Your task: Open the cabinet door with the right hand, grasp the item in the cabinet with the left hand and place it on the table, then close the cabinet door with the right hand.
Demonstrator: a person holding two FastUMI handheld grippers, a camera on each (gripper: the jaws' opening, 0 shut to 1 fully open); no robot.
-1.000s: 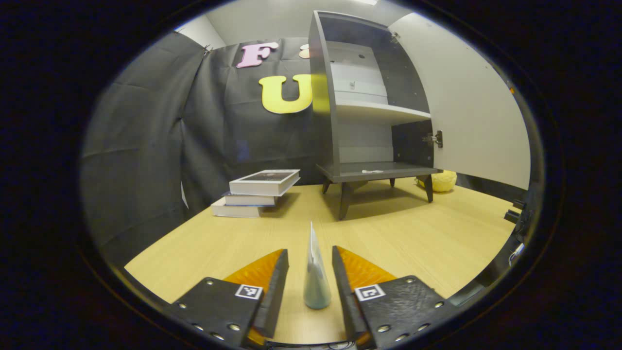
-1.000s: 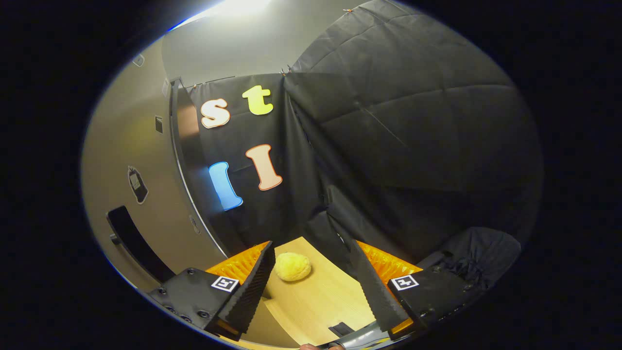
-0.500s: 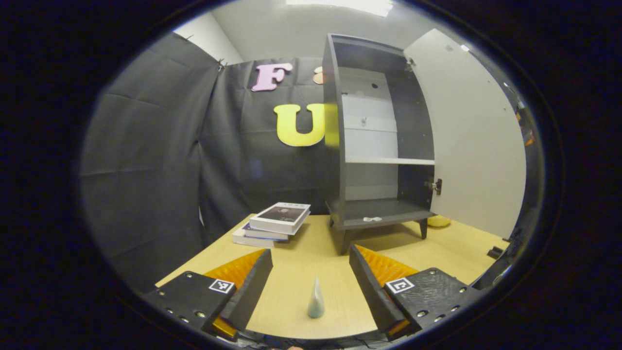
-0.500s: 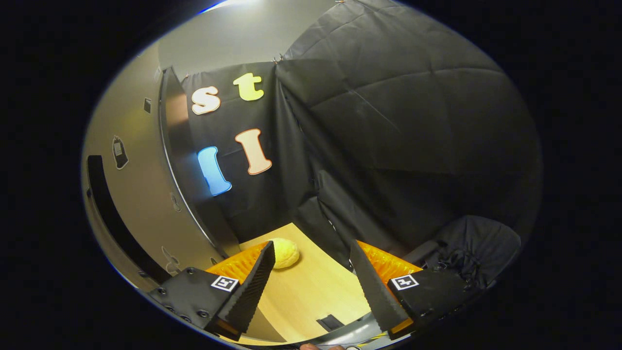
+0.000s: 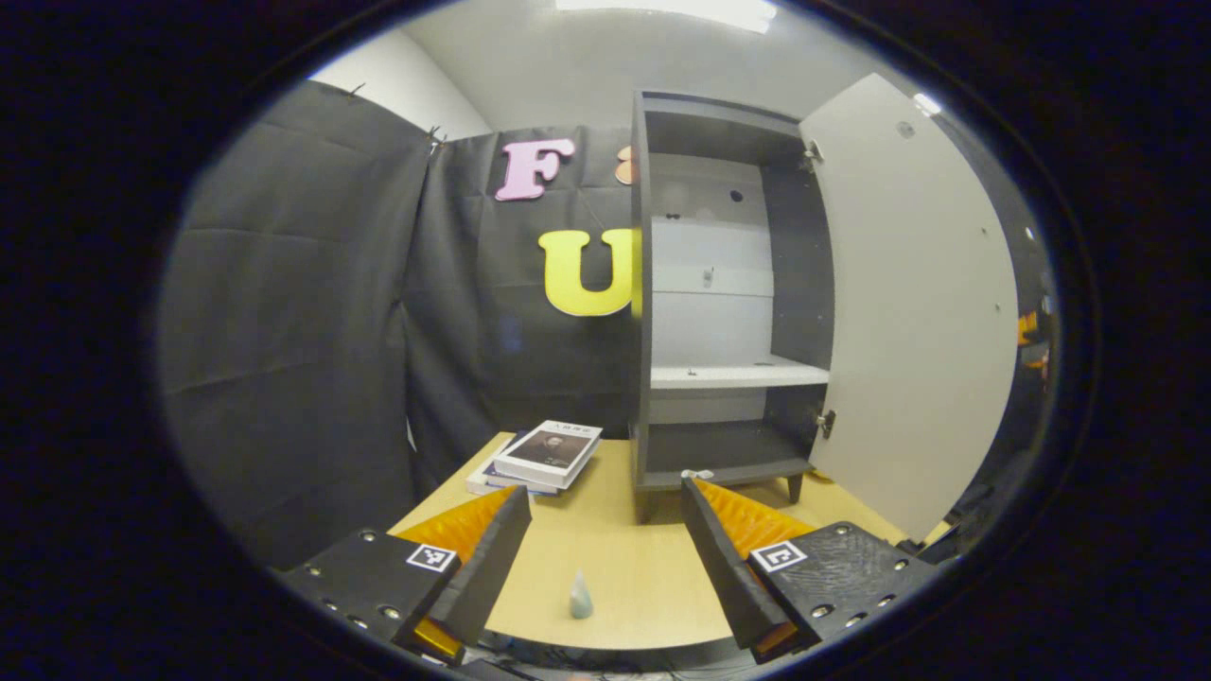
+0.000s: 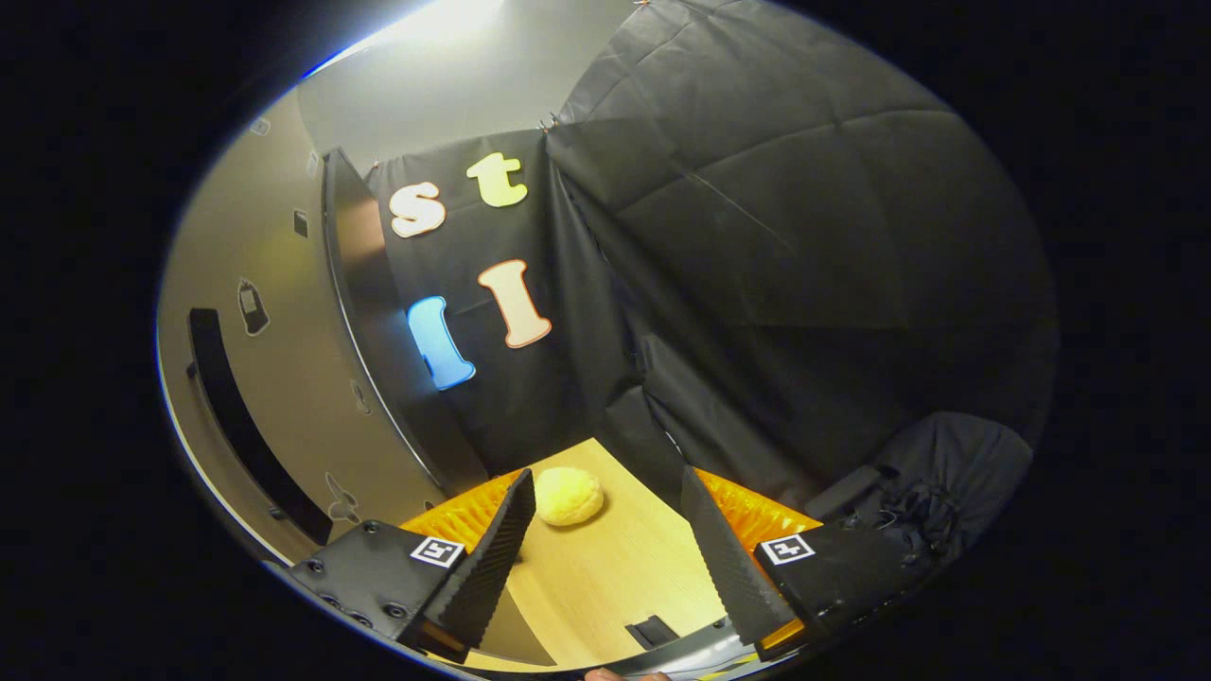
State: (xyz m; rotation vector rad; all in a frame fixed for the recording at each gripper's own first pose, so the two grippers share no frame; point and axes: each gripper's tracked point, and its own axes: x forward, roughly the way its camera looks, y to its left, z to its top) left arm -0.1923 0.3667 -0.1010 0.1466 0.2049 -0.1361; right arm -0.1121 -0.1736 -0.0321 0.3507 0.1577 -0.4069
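A small pale cone-shaped item [image 5: 580,597] stands upright on the wooden table [image 5: 634,567] near its front edge. My left gripper [image 5: 605,488] hangs open above and behind the item, with nothing between its fingers. Beyond it the dark cabinet [image 5: 719,189] stands open, its pale door [image 5: 918,303] swung out to the right. In the right gripper view my right gripper [image 6: 606,475] is open and empty. The door's outer face [image 6: 284,312], with its black handle [image 6: 236,416], is just to that gripper's left.
A stack of books [image 5: 544,454] lies on the table left of the cabinet. A yellow round object [image 6: 568,496] sits on the table behind the door, near the cloth wall. A small white scrap [image 5: 698,474] lies on the cabinet's bottom shelf.
My left gripper opened wider and drew up and back from the cone-shaped item, which stays standing on the table. The right gripper shifted slightly beside the door.
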